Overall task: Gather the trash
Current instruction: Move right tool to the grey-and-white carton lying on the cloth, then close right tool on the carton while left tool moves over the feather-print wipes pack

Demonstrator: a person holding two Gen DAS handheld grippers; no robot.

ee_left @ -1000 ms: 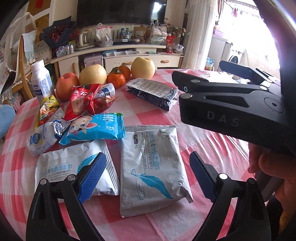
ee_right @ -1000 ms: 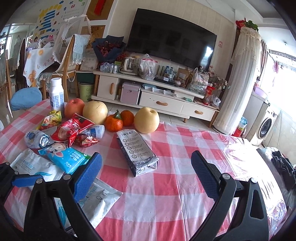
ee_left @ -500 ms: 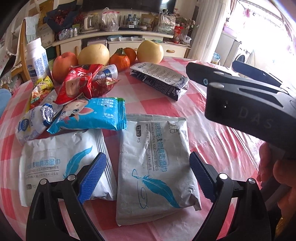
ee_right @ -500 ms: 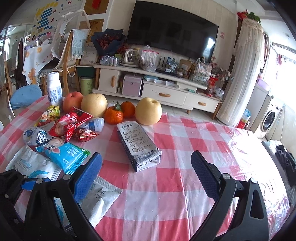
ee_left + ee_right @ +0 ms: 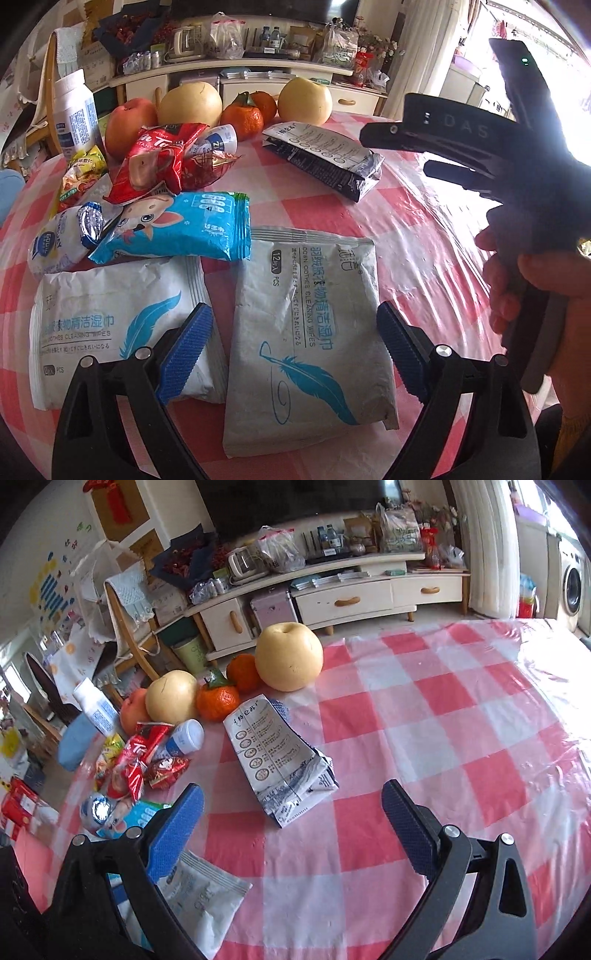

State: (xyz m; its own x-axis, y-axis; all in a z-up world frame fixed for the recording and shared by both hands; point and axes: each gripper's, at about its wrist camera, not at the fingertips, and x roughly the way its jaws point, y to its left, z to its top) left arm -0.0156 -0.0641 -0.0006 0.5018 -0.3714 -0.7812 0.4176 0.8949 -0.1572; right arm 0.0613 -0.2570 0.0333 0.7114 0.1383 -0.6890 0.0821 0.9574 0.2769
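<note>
Currently the left gripper [image 5: 290,349] hangs with jaws spread wide and empty over a white feather-print wipes pack [image 5: 306,328] lying flat on the red-checked tablecloth [image 5: 424,236], pads clear of it on both sides; a second wipes pack [image 5: 110,321] lies just beside it. Right gripper [image 5: 293,829] is likewise wide and empty, aimed toward the flattened milk carton [image 5: 280,760] near the pears [image 5: 289,656] and oranges [image 5: 217,700].

"DOWN CLOTHES CLEANING WIPES" on wipes pack [image 5: 306,332], perhaps "DAS" on right tool [image 5: 436,147]
</note>
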